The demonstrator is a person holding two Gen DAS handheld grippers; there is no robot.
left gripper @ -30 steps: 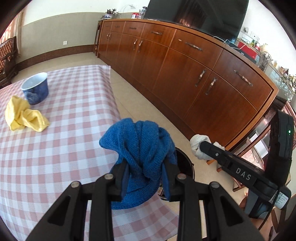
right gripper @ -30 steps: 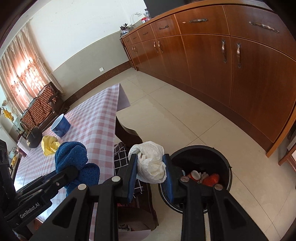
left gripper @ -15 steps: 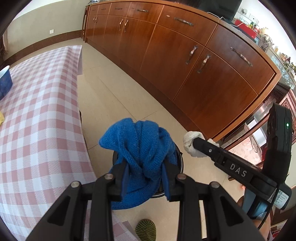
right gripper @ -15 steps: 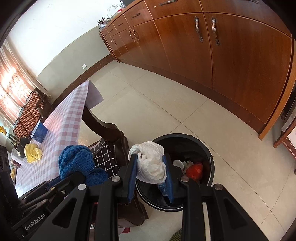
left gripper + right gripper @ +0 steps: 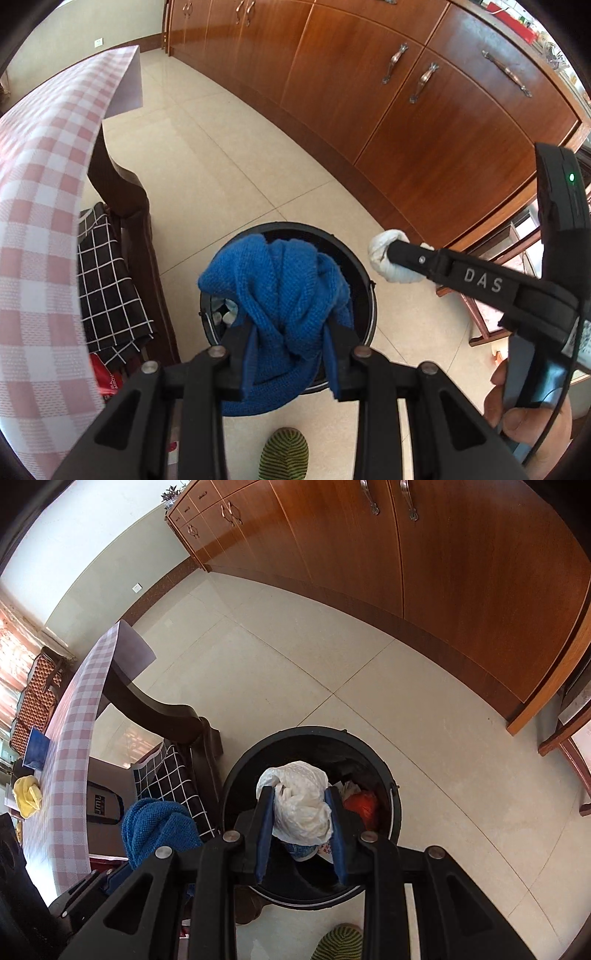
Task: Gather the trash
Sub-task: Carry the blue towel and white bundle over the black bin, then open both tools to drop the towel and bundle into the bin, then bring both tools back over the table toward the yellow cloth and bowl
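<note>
My left gripper (image 5: 290, 332) is shut on a crumpled blue knitted cloth (image 5: 284, 291) and holds it right above the black round trash bin (image 5: 364, 266) on the floor. My right gripper (image 5: 300, 805) is shut on a crumpled white plastic bag (image 5: 299, 805) and holds it over the same bin (image 5: 243, 768), which has red and white trash inside. The blue cloth (image 5: 159, 829) also shows at the left of the right wrist view. The white bag (image 5: 388, 258) shows at the right gripper's tip in the left wrist view.
A table with a pink checked cloth (image 5: 37, 206) stands left of the bin, with a dark wooden chair (image 5: 122, 192) and black grid cushion (image 5: 107, 288) between. A yellow cloth (image 5: 26, 794) and blue bowl (image 5: 37, 747) lie on the table. Wooden cabinets (image 5: 406, 110) run along the far side.
Both grippers moved from beside the table to over the bin and tilted downward, each keeping its load. The bin now lies directly under both.
</note>
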